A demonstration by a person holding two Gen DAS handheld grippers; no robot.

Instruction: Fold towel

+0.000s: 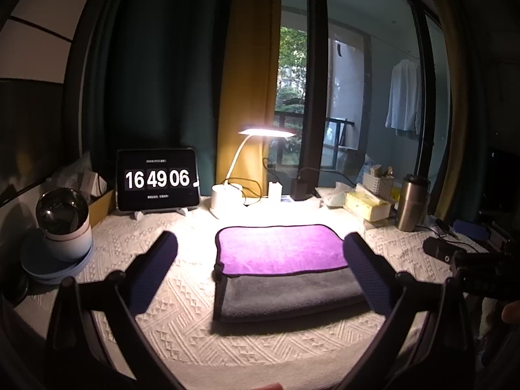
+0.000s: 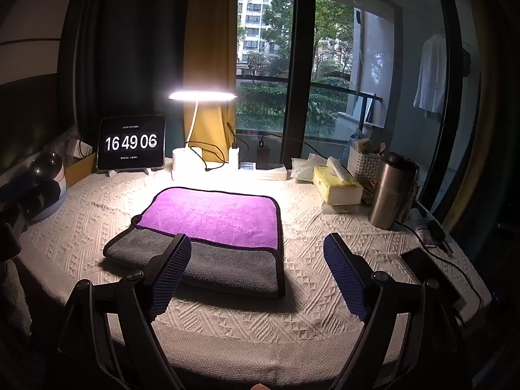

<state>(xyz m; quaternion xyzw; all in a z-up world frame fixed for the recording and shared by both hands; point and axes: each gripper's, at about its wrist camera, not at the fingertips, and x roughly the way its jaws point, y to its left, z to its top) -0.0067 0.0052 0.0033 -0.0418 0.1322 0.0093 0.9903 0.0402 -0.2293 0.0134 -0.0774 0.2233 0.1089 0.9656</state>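
Observation:
A towel (image 1: 282, 253), purple on one face and grey on the other with a dark hem, lies folded on the white textured tablecloth (image 1: 182, 295). A purple layer covers its far part and a grey band shows along the near edge. It also shows in the right wrist view (image 2: 214, 217). My left gripper (image 1: 260, 243) is open and empty, held above the cloth, its fingers framing the towel. My right gripper (image 2: 256, 247) is open and empty, hovering near the towel's near right corner.
Along the back stand a tablet clock (image 2: 131, 143), a lit desk lamp (image 2: 201, 96), chargers with cables (image 2: 263, 156), a tissue box (image 2: 336, 183) and a steel tumbler (image 2: 390, 191). A round white device (image 1: 63, 224) sits far left. A phone (image 2: 429, 269) lies at the right edge.

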